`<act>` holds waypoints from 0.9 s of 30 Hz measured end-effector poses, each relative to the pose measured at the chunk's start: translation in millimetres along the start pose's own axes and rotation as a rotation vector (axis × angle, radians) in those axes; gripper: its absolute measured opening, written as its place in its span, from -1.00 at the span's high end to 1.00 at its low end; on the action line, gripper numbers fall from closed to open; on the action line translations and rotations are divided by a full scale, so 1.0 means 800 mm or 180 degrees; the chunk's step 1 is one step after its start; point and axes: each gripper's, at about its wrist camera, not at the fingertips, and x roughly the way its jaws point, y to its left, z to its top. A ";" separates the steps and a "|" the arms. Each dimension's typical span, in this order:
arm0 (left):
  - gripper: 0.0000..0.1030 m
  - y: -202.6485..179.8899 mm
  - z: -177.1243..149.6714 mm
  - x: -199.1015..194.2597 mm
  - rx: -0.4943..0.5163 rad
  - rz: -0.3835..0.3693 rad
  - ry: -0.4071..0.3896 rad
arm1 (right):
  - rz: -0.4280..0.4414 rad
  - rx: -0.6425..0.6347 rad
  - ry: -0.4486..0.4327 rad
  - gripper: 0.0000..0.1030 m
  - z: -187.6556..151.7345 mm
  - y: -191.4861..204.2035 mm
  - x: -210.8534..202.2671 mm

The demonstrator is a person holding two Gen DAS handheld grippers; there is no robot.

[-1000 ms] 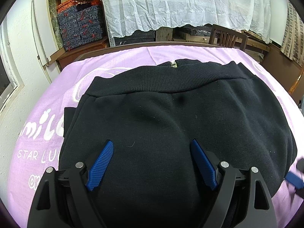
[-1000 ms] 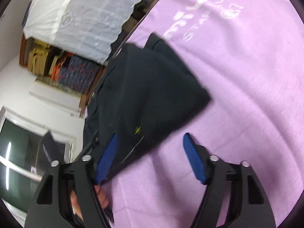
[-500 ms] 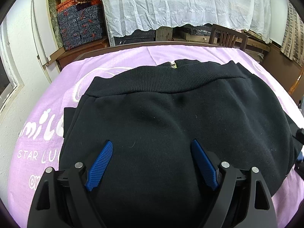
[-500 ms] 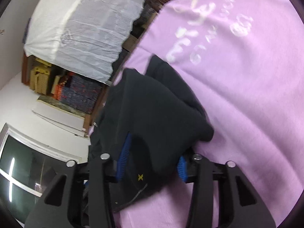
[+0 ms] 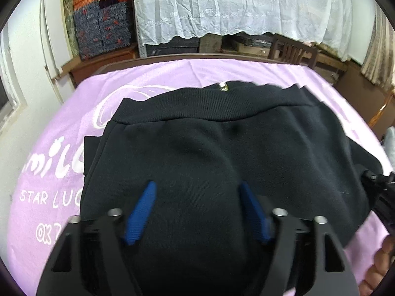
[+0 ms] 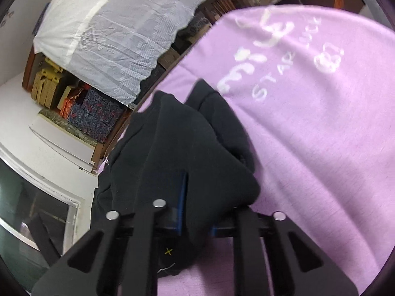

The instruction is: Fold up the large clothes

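The black garment point(image 6: 197, 153) is now pinched in the right gripper point(image 6: 195, 212), whose blue pads stood wide apart a second ago and have closed on a bunched corner at 6 o'clock. The left gripper point(image 5: 197, 209) stays spread over the cloth, holding nothing. Outward lies the lilac blanket point(image 5: 61, 172) with white lettering, covering the table. Beyond, at 12 o'clock, hangs a white lace cloth point(image 5: 234, 7). The garment lies folded, ribbed hem point(image 5: 209, 106) farthest away.
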 end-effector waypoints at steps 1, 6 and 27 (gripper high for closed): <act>-0.13 0.000 0.000 -0.004 -0.0003 -0.0041 -0.0005 | -0.0038 -0.0129 -0.0081 0.78 -0.001 0.009 -0.006; -0.21 -0.013 -0.004 0.006 0.0193 0.0060 0.0012 | -0.0281 -0.0619 -0.0202 0.58 -0.010 0.040 -0.003; 0.11 0.079 0.028 0.019 -0.0627 -0.0865 0.0416 | -0.0205 -0.2413 -0.0819 0.86 -0.073 0.240 -0.038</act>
